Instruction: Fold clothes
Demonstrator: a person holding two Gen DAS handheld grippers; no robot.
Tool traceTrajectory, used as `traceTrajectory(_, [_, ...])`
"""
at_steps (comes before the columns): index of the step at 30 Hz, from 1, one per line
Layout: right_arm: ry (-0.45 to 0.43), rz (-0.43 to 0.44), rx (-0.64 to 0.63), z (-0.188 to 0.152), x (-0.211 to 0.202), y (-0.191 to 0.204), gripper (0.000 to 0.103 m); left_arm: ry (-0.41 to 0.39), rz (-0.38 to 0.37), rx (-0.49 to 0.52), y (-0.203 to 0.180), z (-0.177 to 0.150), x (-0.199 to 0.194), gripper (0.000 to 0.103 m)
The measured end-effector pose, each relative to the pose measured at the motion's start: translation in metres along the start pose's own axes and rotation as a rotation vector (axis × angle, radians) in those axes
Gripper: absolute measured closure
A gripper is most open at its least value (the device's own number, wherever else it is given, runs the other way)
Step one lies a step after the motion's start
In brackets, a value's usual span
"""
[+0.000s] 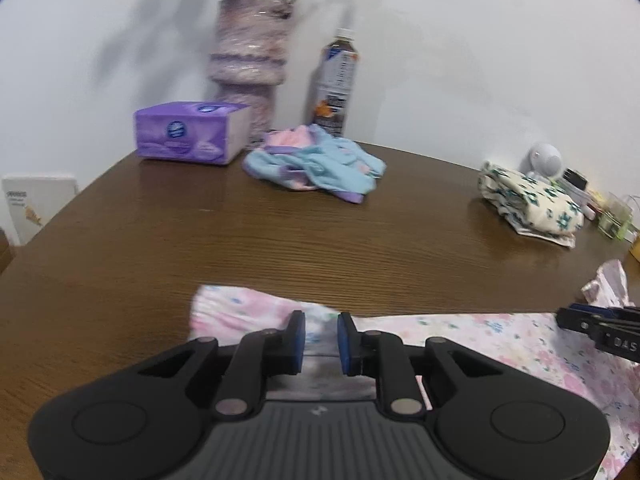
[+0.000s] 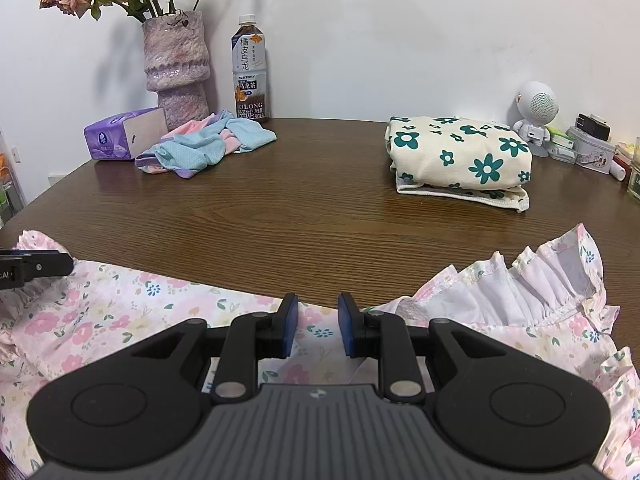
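A pink floral garment lies spread along the near edge of the brown table. Its ruffled sleeve is turned up at the right. My right gripper hovers open just over the garment's far edge, with cloth under the gap between its blue pads. In the blurred left wrist view, my left gripper is open over the garment's left end. Each gripper shows in the other's view: the right gripper and the left gripper.
A crumpled blue and pink garment lies at the back left beside a purple tissue box, a vase and a tea bottle. A folded cream garment with green flowers sits back right, near a white speaker figure and small tins.
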State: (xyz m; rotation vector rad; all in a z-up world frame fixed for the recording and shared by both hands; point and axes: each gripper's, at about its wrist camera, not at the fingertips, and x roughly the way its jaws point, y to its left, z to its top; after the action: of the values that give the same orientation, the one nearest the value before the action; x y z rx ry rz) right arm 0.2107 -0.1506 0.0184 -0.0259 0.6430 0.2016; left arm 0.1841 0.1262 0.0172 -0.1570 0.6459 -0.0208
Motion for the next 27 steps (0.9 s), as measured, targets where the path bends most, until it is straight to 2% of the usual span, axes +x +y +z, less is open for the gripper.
traceTrajectory(6, [-0.001, -0.003, 0.004, 0.000, -0.001, -0.005, 0.082, -0.016, 0.019, -0.046, 0.025, -0.002, -0.006, 0.088])
traceTrajectory(11, [-0.003, -0.004, 0.015, -0.001, -0.001, -0.010, 0.082, -0.026, 0.035, -0.039, 0.022, -0.003, -0.008, 0.087])
traceTrajectory(12, [-0.004, -0.003, 0.017, -0.001, -0.001, -0.010, 0.082, -0.028, 0.036, -0.050, 0.021, -0.002, -0.009, 0.084])
traceTrajectory(14, [-0.006, 0.000, 0.020, -0.001, -0.001, -0.011, 0.082, -0.059, 0.038, -0.059, 0.018, -0.001, -0.018, 0.062])
traceTrajectory(17, [-0.031, 0.024, 0.019, -0.003, -0.021, -0.019, 0.080, -0.123, 0.031, -0.051, 0.007, 0.001, -0.038, 0.051])
traceTrajectory(18, [-0.041, 0.033, 0.019, -0.003, -0.029, -0.022, 0.076, -0.130, 0.017, -0.049, 0.003, 0.001, -0.044, 0.049])
traceTrajectory(21, [-0.070, 0.060, 0.016, -0.006, -0.053, -0.032, 0.060, -0.143, -0.027, -0.029, -0.012, 0.000, -0.060, 0.032])
traceTrajectory(22, [-0.079, 0.069, 0.016, -0.006, -0.061, -0.035, 0.059, -0.142, -0.043, -0.015, -0.018, 0.000, -0.063, 0.026])
traceTrajectory(25, [-0.102, 0.088, 0.014, -0.010, -0.085, -0.047, 0.052, -0.127, -0.087, 0.031, -0.042, -0.005, -0.069, 0.023])
traceTrajectory(27, [-0.096, 0.069, 0.011, -0.017, -0.098, -0.066, 0.051, -0.115, -0.129, 0.058, -0.060, -0.005, -0.068, 0.022])
